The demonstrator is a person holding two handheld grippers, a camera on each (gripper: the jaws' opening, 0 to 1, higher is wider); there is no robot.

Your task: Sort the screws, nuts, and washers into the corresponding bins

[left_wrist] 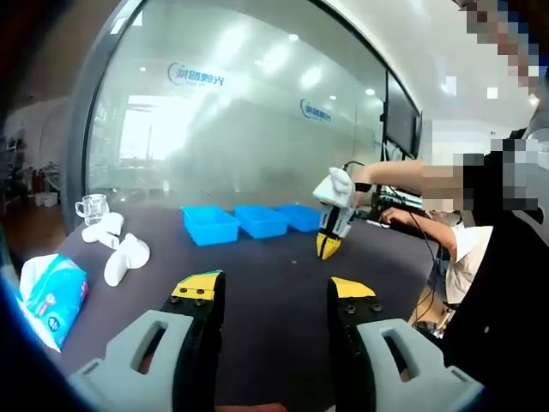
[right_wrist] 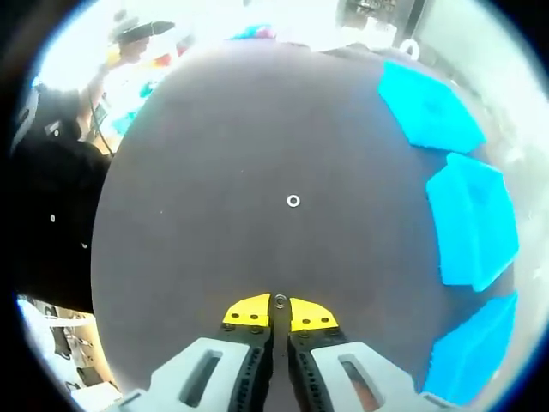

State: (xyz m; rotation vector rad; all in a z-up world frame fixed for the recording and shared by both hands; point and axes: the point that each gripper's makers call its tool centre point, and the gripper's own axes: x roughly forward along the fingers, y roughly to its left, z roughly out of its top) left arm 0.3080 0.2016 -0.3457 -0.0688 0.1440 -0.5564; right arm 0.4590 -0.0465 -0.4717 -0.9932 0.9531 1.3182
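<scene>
In the right gripper view my right gripper (right_wrist: 280, 302) points down at the dark table, jaws shut on a small round metal part (right_wrist: 280, 300) pinched at the yellow tips. A lone washer (right_wrist: 293, 202) lies on the table ahead of it. Three blue bins (right_wrist: 472, 219) line the right side. In the left gripper view my left gripper (left_wrist: 274, 292) hovers open over the table with nothing between its fingers. Farther off, the right gripper (left_wrist: 329, 247) hangs tip-down close to the tabletop, in front of the row of blue bins (left_wrist: 260, 221).
White objects (left_wrist: 126, 257), a glass mug (left_wrist: 92, 206) and a tissue pack (left_wrist: 47, 296) sit at the table's left. A seated person (left_wrist: 463, 249) and cables are at the right edge. A glass wall stands behind the bins.
</scene>
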